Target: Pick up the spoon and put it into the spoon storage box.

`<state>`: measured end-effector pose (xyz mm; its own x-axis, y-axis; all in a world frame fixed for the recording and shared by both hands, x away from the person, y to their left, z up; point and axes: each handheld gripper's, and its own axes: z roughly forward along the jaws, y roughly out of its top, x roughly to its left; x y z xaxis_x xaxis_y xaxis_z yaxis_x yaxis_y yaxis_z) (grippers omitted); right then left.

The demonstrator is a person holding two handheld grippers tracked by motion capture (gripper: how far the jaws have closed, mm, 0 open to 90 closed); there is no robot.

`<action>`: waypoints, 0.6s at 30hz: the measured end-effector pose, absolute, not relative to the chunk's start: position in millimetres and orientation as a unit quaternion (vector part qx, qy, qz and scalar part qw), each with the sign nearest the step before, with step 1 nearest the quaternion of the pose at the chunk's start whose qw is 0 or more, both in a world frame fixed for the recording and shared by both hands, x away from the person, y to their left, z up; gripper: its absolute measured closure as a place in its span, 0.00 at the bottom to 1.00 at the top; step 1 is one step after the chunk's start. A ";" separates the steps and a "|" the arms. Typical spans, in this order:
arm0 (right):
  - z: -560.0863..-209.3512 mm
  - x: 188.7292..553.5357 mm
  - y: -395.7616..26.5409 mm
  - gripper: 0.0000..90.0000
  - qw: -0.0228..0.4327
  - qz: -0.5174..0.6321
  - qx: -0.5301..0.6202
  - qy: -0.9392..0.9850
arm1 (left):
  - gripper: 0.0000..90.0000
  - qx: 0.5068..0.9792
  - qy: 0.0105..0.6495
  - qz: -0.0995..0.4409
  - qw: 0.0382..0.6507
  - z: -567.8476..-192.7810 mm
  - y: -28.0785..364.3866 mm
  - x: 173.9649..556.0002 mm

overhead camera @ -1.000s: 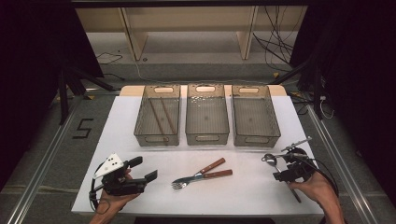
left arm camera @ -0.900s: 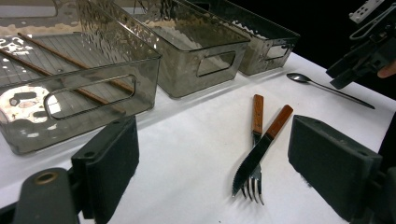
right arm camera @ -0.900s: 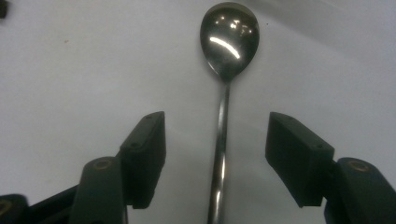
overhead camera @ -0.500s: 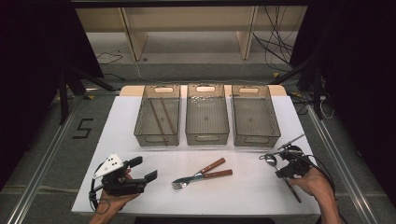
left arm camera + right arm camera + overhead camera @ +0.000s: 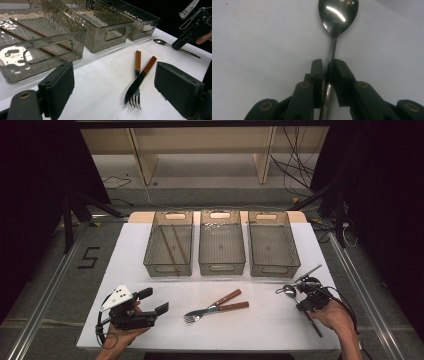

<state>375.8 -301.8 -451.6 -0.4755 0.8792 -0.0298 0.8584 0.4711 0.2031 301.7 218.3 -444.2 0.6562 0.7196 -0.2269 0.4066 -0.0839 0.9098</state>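
Grasping step, by the look of it: spoon [image 5: 338, 15] lying flat near the right edge of the desk [image 5: 260, 335], bowl pointing away from the right hand-held gripper [image 5: 327, 62]. Jaws of that gripper have just been closing, with the thin handle between them. One pad seems already against the metal, while a narrow dark gap remains at the other side, so apparently not yet a firm pinch. Left hand-held gripper [image 5: 154, 301] resting near the front left corner, jaws spread wide, nothing between them.

Next move, as a judgement: finish the squeeze until both pads press the handle, then lift straight up before any travel. Probably then carry toward one of the three clear bins: the left bin [image 5: 168, 265] with two chopsticks [image 5: 172, 245] inside, the middle bin [image 5: 222, 265] and the right bin [image 5: 274, 265] with nothing visible inside. Right bin nearest to the spoon.

Room for moving: open white surface between the spoon and the front wall of the right bin, nothing in the way. Need to rise above the bin rim before crossing it. Right edge of the desk close beside the hand, so little margin on that side; better to avoid pushing the spoon outward. Fork [image 5: 138, 60] and knife [image 5: 136, 85] crossed at the middle front, well apart from the spoon.
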 end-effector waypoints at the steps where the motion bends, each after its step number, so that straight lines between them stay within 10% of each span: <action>1: -451.5 376.3 -301.5 0.88 0.063 0.080 0.509 0.855 | 0.18 0.722 0.390 0.141 0.554 -444.2 218.3 301.7; 18: -449.3 376.3 -299.3 0.96 0.069 0.081 0.496 0.862 | 0.18 0.721 0.390 0.142 0.554 -443.9 218.7 301.5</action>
<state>376.3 -299.3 -449.3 -0.4979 0.8664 -0.0379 0.8442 0.4943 0.2073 301.5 218.7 -443.9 0.6556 0.7201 -0.2271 0.4048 -0.0812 0.9108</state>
